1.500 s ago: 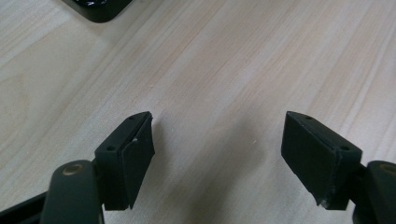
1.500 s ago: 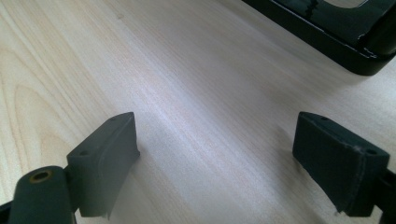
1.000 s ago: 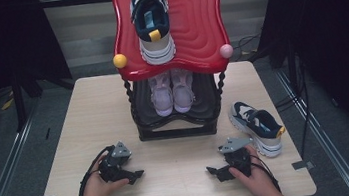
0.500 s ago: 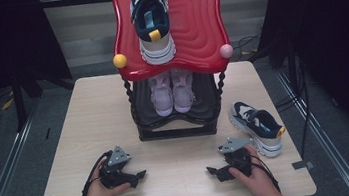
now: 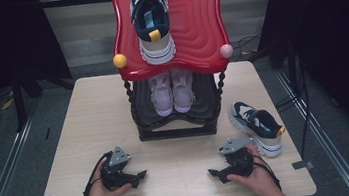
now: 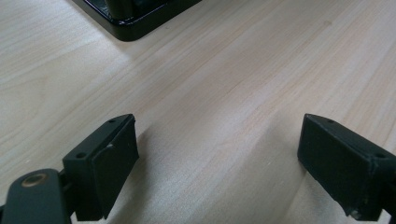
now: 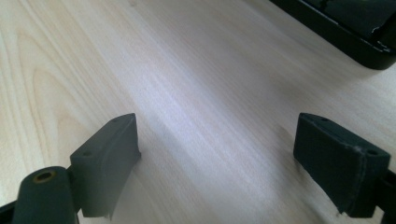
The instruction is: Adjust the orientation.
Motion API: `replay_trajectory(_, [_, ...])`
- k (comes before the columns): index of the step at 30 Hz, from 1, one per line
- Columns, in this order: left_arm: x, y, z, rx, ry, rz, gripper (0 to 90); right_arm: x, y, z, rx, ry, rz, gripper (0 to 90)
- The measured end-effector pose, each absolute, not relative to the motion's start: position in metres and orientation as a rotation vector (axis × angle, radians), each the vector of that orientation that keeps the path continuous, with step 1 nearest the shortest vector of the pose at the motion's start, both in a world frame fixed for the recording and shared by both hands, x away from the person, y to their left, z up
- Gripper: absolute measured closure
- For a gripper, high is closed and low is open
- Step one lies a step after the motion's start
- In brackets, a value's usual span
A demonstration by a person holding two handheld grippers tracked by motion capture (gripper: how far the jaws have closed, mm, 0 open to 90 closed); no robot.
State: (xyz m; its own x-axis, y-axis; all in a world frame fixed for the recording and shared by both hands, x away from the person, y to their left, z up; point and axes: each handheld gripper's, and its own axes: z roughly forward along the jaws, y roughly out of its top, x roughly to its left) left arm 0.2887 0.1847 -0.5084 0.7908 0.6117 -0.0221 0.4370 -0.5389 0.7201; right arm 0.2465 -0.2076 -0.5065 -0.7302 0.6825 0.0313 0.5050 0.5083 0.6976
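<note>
Your left tongs [image 5: 139, 175] just opened wide, right tongs [image 5: 215, 172] wide too, both empty over tabletop [image 5: 179, 150] before shoe rack [image 5: 178, 127]

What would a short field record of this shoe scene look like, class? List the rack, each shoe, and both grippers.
rack: two-tier rack, red top shelf, back centre of table
top shelf: one navy sneaker
lower shelf: lilac pair
table: second navy sneaker, right of rack
left gripper: open, empty, jaws just been opening, near front edge
right gripper: open, empty, near front edge
</note>
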Motion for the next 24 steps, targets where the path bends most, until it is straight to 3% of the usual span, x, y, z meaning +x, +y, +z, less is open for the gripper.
replay_trajectory(24, [0.288,0.185,-0.508,2.226,0.777,0.3,11.6,0.258,-0.232,-0.447,0.881,2.701,0.888,21.0])
